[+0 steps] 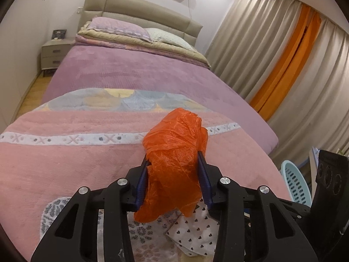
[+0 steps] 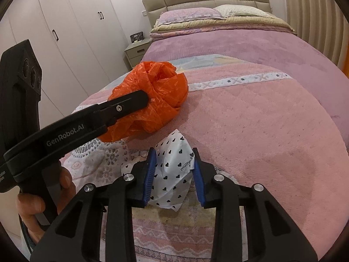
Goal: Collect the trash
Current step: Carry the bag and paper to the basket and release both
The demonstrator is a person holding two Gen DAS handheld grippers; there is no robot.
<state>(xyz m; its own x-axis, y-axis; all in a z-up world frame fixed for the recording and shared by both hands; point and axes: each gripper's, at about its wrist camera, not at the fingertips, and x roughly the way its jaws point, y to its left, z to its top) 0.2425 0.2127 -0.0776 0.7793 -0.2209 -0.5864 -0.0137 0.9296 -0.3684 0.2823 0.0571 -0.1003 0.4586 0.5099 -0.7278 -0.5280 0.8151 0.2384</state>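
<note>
Jaws of the left gripper [image 1: 174, 163] are closed on a crumpled orange plastic bag [image 1: 174, 152], its blue pads [image 1: 140, 185] pressed into both sides of the film so the bag bulges above and sags below them. Seen from the right wrist camera, the same bag [image 2: 152, 100] hangs just above the pink fleece blanket [image 2: 250, 131] at the foot of the bed, the left gripper's black finger laid across it. Just beside and below the orange bag lies a crumpled white plastic bag printed with small black hearts [image 2: 172, 174], resting on the blanket's patterned end. The right gripper [image 2: 173, 170] has its jaws partly open on either side of that white bag; the blue pad [image 2: 150, 174] on one side touches the plastic, while whether the other pad meets it cannot be told. In the left wrist view the white bag [image 1: 194, 235] shows under the orange one. Beyond the orange bag the bed runs on under a lilac bedspread [image 1: 135, 72] to stacked pillows [image 1: 122, 30] and a beige padded headboard [image 1: 141, 8]. A pale blue perforated plastic basket [image 1: 294, 183] stands off the bed's edge, to the side of the orange bag, near beige curtains [image 1: 272, 43].
</note>
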